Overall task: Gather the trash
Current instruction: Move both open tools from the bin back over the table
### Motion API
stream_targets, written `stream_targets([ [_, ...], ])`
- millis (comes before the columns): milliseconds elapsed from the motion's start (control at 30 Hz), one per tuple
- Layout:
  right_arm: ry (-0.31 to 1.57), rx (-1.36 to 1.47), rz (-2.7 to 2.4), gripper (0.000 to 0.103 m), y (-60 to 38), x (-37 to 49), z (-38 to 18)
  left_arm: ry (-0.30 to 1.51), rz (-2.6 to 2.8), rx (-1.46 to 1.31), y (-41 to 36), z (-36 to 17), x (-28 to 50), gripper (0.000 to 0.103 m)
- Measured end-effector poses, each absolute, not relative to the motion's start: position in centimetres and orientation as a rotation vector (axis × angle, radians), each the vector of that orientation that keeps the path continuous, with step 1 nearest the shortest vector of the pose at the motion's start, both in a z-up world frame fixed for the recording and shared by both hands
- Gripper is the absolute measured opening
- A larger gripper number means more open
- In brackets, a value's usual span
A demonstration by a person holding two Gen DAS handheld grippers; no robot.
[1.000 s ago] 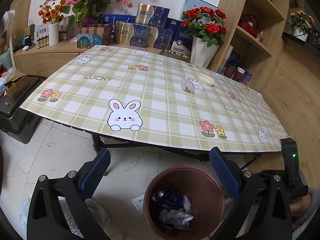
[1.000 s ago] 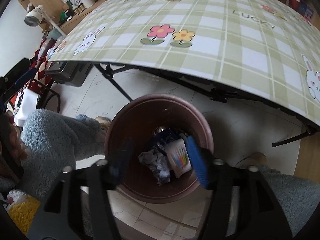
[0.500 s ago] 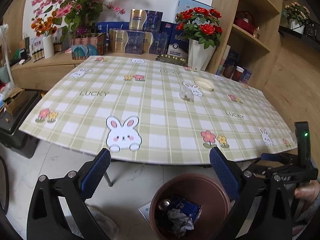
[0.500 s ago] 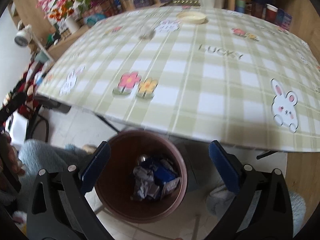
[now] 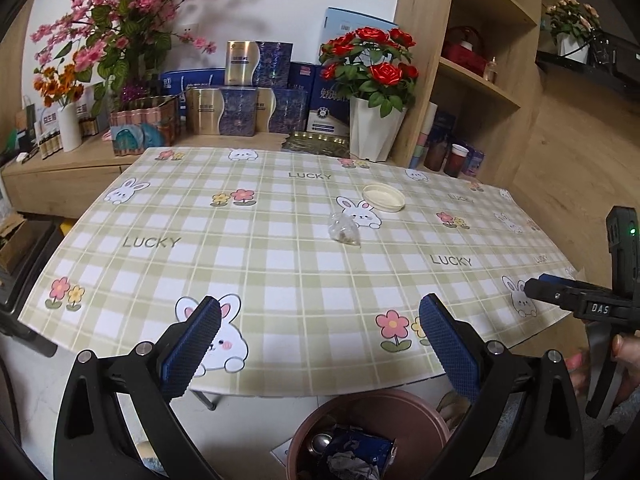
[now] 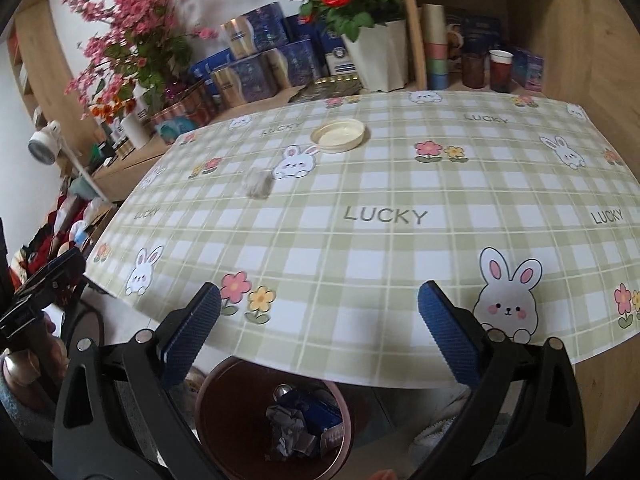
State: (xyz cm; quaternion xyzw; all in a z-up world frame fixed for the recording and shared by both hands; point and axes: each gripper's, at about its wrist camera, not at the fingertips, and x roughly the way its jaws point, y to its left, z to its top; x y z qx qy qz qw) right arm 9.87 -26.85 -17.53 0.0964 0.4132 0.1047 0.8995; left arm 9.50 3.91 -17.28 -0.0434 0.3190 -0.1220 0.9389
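Two bits of trash were left on the desk [image 5: 280,272] in my left wrist view: a small crumpled clear wrapper [image 5: 343,230] near the middle, and just beyond it, apart from it, a shallow cream lid [image 5: 383,197] lying rim up. My left gripper [image 5: 320,344] hung over the near edge with its jaws spread wide and nothing between them. Below the edge stood the brown bin [image 5: 372,412], with crumpled paper and a blue packet inside. At the far right I could see my right gripper [image 5: 576,300] from the side, too edge-on to judge its jaws there.

From the right wrist view, my right gripper [image 6: 320,340] was plainly wide apart and empty, also at the near edge, with the bin [image 6: 224,400] under it. The wrapper [image 6: 257,185] showed slightly blurred, left of centre; the lid [image 6: 338,135] sat further back, well clear of the flowerpot [image 6: 380,60].

I judged the wrapper to be nearly weightless, soft and slippery, likely to squash flat or slide on the glossy cloth, so I would pinch it across its bulkiest fold, pressing down lightly. The lid looked light but stiff, with a low wall; I would take it across the rim, one finger inside and one outside.
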Motion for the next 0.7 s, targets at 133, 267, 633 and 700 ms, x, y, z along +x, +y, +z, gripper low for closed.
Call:
stream_targets([
  [133,0.880,0.203,0.211,0.097,-27.2,10.8,-18.3,0.649,-0.258,-0.088,3.7,-17.1,10.5,0.097],
  [267,0.903,0.192,0.183,0.097,-27.8,11.9,-18.9,0.672,-0.274,-0.081,3.1,-17.5,11.8,0.097],
  [633,0.916,0.193,0.137,0.097,-29.4,16.5,-20.2,0.742,-0.334,-0.049,0.0,-19.3,19.7,0.097],
  [700,0.923,0.188,0.135,0.097,-29.4,17.6,-20.5,0.765,-0.340,-0.055,-0.3,-19.8,21.4,0.097],
])
